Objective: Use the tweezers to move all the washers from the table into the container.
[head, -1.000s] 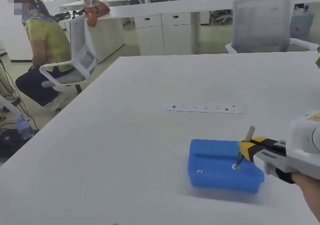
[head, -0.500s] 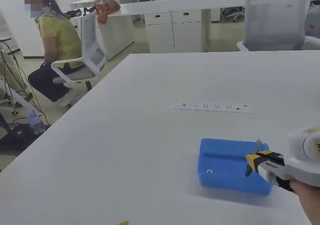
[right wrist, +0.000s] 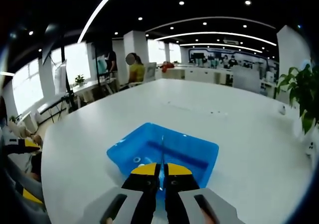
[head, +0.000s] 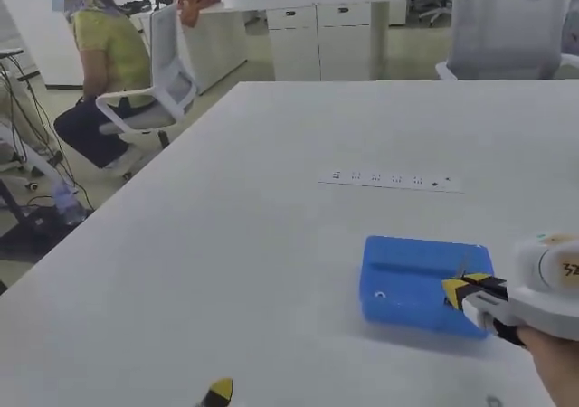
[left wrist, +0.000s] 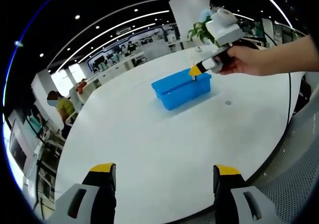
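Note:
The blue container [head: 412,276] sits on the white table [head: 253,244], with a small washer [head: 380,295] on its floor. My right gripper [head: 461,289] hovers over its near right corner, shut on thin metal tweezers [right wrist: 162,149] that point over the container [right wrist: 169,152]; a washer [right wrist: 136,160] lies inside. I cannot tell whether the tips hold anything. Another washer [head: 493,400] lies on the table near the hand, also seen as a washer [left wrist: 228,103] beside the container [left wrist: 182,87]. My left gripper [left wrist: 167,176] is open and bare, its yellow tip [head: 217,392] low in the head view.
A white power strip [head: 389,180] lies flat behind the container. A person [head: 99,54] sits on a chair beyond the table's far left edge. A white chair [head: 511,18] stands at the far side. A potted plant [right wrist: 299,99] is off to the right.
The tweezers' tip, which was down inside the container at a washer, has come up and drawn back toward the container's right side. The head camera has shifted.

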{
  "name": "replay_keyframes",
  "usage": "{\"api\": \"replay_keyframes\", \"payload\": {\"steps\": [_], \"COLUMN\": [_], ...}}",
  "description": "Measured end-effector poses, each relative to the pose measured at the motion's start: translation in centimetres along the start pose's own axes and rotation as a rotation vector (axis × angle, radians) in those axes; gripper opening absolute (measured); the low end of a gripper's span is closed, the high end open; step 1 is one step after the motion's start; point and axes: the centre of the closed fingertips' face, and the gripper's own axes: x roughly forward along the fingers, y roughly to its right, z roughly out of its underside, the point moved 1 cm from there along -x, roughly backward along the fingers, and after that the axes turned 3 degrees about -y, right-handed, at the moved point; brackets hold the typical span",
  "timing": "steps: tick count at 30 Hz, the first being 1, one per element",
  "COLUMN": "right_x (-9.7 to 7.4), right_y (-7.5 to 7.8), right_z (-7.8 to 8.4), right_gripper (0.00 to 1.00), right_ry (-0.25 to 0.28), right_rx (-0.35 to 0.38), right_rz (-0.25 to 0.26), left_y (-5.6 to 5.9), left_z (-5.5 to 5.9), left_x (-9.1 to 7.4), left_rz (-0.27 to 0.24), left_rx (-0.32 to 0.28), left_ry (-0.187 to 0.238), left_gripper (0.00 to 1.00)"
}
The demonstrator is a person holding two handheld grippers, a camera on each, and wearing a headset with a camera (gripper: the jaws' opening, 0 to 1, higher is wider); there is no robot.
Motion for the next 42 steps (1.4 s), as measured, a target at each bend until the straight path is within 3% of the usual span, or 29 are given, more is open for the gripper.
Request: {"api": "replay_keyframes", "payload": {"steps": [5, 8, 12, 18, 23, 28, 33, 42], "right_x": [-0.3, -1.0, -3.4, -6.6, -8.5, -9.6, -10.0, -9.8], "right_y": [-0.1, 0.3, 0.1, 0.1, -0.2, -0.7, -0.8, -1.4], "right_z": [0.0, -1.1, -3.6, -4.0, -3.0, -0.9, 1.7, 3.6], "right_gripper": [0.01, 0.02, 0.02, 0.02, 0.02, 0.02, 0.02, 0.02], "right_ry": [0.001, 0.042, 0.125, 0.165, 0.18, 0.158, 0.113, 0.068], "right_rx": [-0.004, -0.019, -0.017, -0.005, -0.021, -0.048, -0.023, 0.001], "right_rz": [-0.003, 0.002, -0.008, -0.014, -0.016, -0.016, -0.018, -0.031], "left_y": [0.0, 0.0, 0.0, -0.1, -0.1, 0.0, 0.0, 0.1], "left_z": [0.0, 0.0, 0.0, -0.1, -0.2, -0.2, -0.1, -0.1], "left_x": [0.0, 0.0, 0.0, 0.0, -0.1, -0.1, -0.1, 0.0], "left_rz": [-0.001, -0.001, -0.001, -0.003, -0.005, -0.002, 0.0, 0.006], "left_rx": [-0.001, -0.001, 0.002, 0.0, 0.001, 0.005, 0.007, 0.006], "left_ry": [0.0, 0.001, 0.002, 0.004, 0.012, 0.01, 0.006, 0.001], "left_gripper": [0.81, 0.81, 0.81, 0.81, 0.82, 0.82, 0.82, 0.82]}}
